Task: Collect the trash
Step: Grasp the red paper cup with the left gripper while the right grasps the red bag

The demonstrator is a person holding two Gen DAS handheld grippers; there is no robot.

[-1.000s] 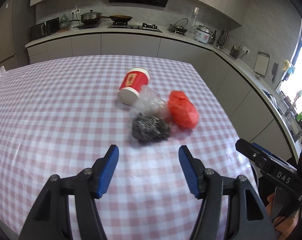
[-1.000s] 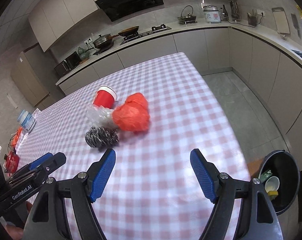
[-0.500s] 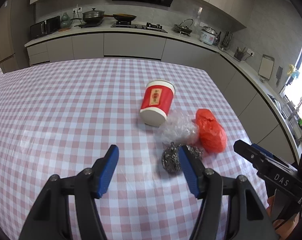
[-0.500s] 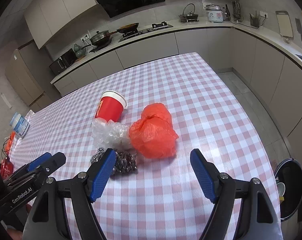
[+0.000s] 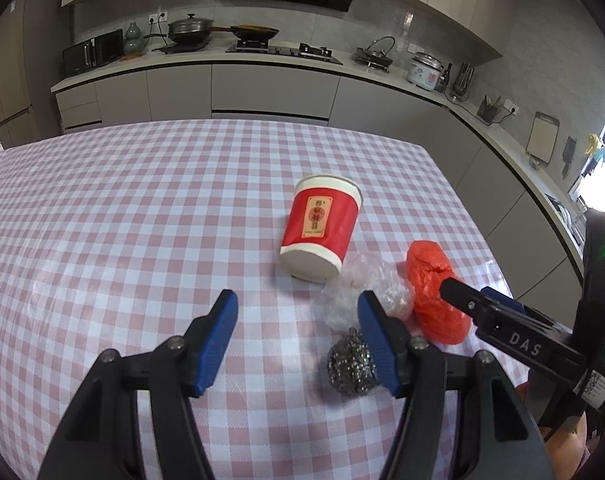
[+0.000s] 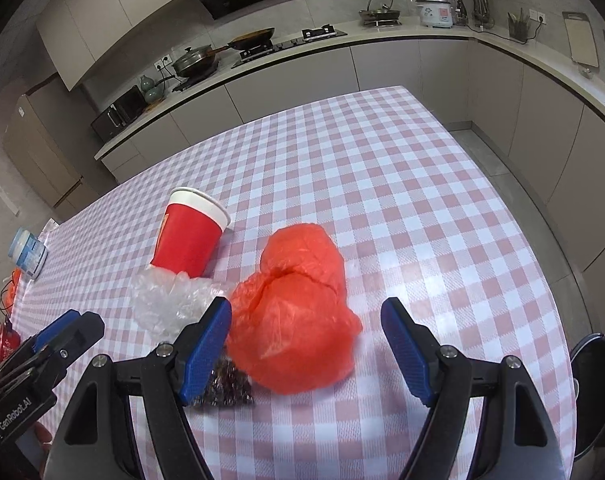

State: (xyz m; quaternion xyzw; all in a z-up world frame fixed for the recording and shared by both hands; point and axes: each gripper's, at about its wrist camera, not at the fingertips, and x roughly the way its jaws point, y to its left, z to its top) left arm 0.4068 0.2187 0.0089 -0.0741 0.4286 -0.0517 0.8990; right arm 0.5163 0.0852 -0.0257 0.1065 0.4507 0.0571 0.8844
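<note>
Red bag [image 6: 298, 312]: lying crumpled on the checked table [image 6: 422, 208], framed between the right gripper's blue fingers [image 6: 406, 344], not yet touched; seeming the first piece of trash being gone for.
Clear wrap [image 6: 170, 300]: sitting just beside the bag, touching the cup's base end.
Scourer [image 5: 352, 360]: resting in front of the wrap, half hidden behind the left gripper's right finger in the left wrist view; showing only as a dark patch under the bag's edge in the right wrist view.
Cup [image 5: 322, 228]: lying on its side at the far end of the pile, red with a white rim, touching the wrap.
Right gripper [image 6: 306, 344]: standing wide and empty, pointing steeply down at the bag, pads clear of the plastic on both sides.
Left gripper [image 5: 296, 336]: standing about half open, holding nothing, aiming at bare cloth just beside the wrap and below the cup.
Bin [image 6: 594, 384]: showing as a dark round rim on the floor past the table's right edge; contents not readable now.
Step in hand: approaching, with nothing gripped so far.
Next move, judged: lowering the right gripper over the bag and closing firmly, since soft plastic tends to squash and slip.
Risk, judged: dragging the scourer or wrap along with the bag.
</note>
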